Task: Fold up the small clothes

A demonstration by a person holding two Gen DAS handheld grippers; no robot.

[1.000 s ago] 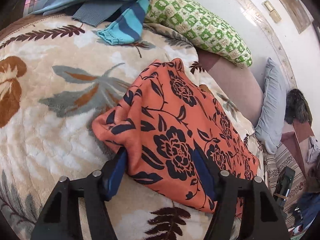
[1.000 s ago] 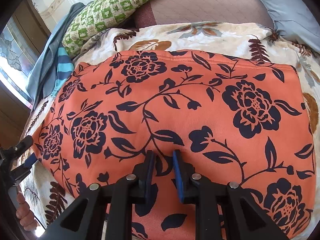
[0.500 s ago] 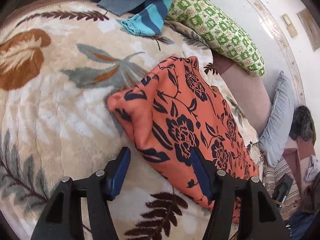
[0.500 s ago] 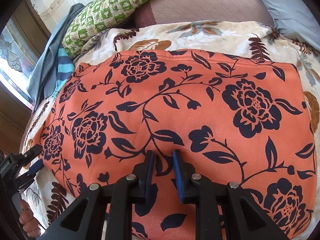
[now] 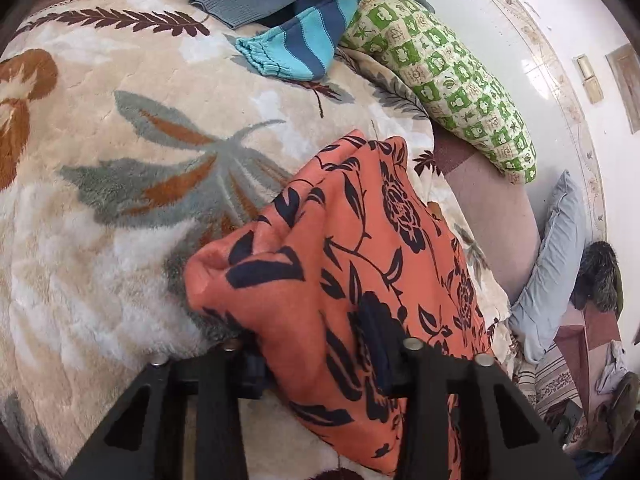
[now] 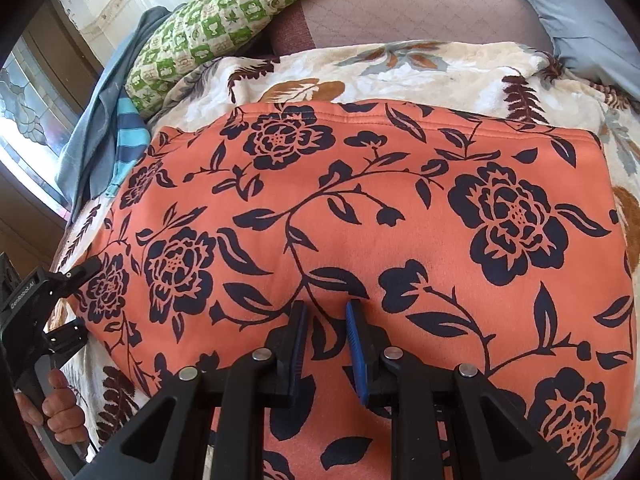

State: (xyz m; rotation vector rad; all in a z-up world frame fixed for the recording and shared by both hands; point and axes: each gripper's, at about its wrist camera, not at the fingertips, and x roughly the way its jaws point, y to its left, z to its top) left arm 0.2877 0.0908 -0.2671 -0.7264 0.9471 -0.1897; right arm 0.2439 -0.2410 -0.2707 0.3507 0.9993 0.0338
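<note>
An orange garment with dark floral print [image 6: 360,208] lies spread on a leaf-patterned blanket [image 5: 100,200]. My left gripper [image 5: 316,344] is shut on the garment's left corner [image 5: 280,280], which bunches up between the fingers. From the right wrist view the left gripper [image 6: 76,300] is at the garment's left edge. My right gripper [image 6: 324,320] rests on the garment's near part, its jaws nearly closed and pinching a small ridge of the fabric.
A green checked pillow [image 5: 440,80] and a pile of blue clothes with a striped sleeve [image 5: 296,52] lie at the blanket's far side. A grey-blue pillow [image 5: 556,264] sits to the right beside the bare mattress [image 6: 400,12].
My left gripper moved in onto the garment's left corner and closed on it, bunching the fabric. The right gripper has stayed in place.
</note>
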